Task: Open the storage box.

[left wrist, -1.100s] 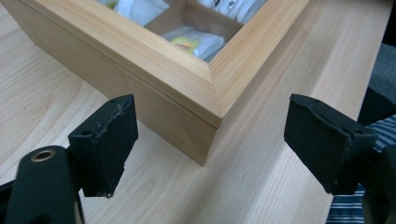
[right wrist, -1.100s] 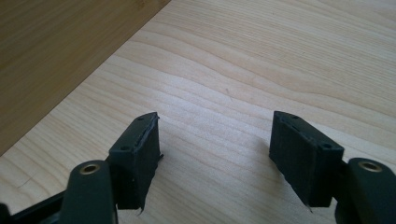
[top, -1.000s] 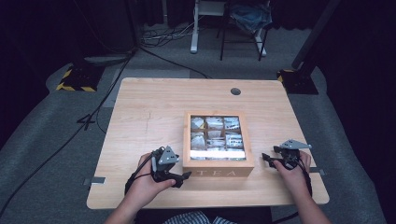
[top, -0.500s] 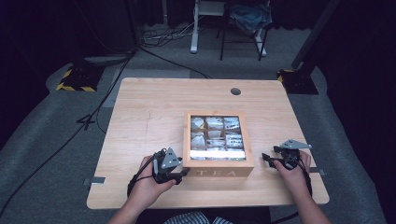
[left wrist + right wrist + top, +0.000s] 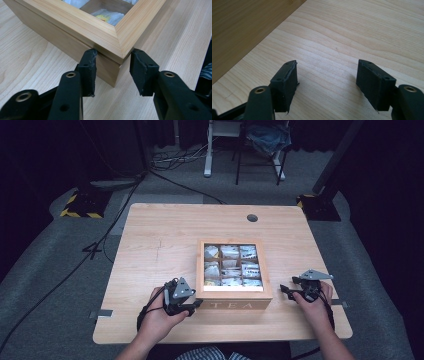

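A pale wooden table (image 5: pixel 165 245) is seen at the centre of the high view, set on grey carpet amid dark surroundings; a round hole (image 5: pixel 252 218) is cut near its upper edge. The tea box (image 5: pixel 234 305) is placed right of centre toward the lower edge, nearly square, its lettered front turned to the bottom of the frame. The left gripper (image 5: pixel 192 306) is closed on the box's lower-left corner, its jaws just drawn in, pads (image 5: pixel 89 71) pressed against both sides. The right gripper (image 5: pixel 285 290) is held open over bare wood just right of the box, nothing between its jaws.
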{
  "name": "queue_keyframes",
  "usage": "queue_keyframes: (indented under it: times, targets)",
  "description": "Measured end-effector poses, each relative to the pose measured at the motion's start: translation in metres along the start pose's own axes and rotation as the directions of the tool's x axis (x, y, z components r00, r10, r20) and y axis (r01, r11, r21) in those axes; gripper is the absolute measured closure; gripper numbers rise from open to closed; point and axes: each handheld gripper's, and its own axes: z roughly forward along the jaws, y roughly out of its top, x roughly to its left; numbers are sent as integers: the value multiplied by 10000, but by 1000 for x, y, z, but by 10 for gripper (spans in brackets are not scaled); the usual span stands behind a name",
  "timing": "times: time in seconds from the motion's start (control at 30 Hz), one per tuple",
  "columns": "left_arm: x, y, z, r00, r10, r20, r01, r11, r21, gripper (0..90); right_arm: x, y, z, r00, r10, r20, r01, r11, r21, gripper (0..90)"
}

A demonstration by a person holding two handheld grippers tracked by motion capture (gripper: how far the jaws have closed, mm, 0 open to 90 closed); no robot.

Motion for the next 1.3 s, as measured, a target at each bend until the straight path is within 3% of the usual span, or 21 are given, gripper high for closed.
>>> queue_keyframes:
  times: [0.23, 0.53, 0.8, 0.93, 1.07, 1.2, 1.3]
  targets:
    - [-3, 3, -5, 9994, 170, -303, -173, 9998, -93, 620, 0, 0, 0, 10000, 2, 0, -2, 10000, 2, 339]
    - [-3, 7, -8, 9987, 79, -496, -96, 9994, -331, 572, 0, 0, 0, 10000, 5, -2, -5, 10000, 0, 338]
    - [1, 13, -15, 9981, -261, -551, 189, 9917, -1272, 603, 0, 0, 0, 10000, 2, -2, -2, 10000, -4, 338]
    - [4, 17, -18, 9981, -327, -525, 247, 9889, -1464, 614, 0, 0, 0, 10000, -17, -3, 17, 10000, -6, 339]
    - [5, 22, -21, 9977, -316, -600, 236, 9913, -1296, 608, 0, -1, -1, 10000, -45, -75, 45, 10000, 1, 338]
    - [8, 28, -25, 9953, -370, -893, 210, 9844, -1745, 597, -1, -1, -1, 10000, -22, -76, 23, 10000, 7, 337]
    - [9, 32, -27, 9954, -312, -901, 143, 9831, -1824, 582, -1, -1, -1, 10000, -20, -76, 20, 10000, 4, 337]
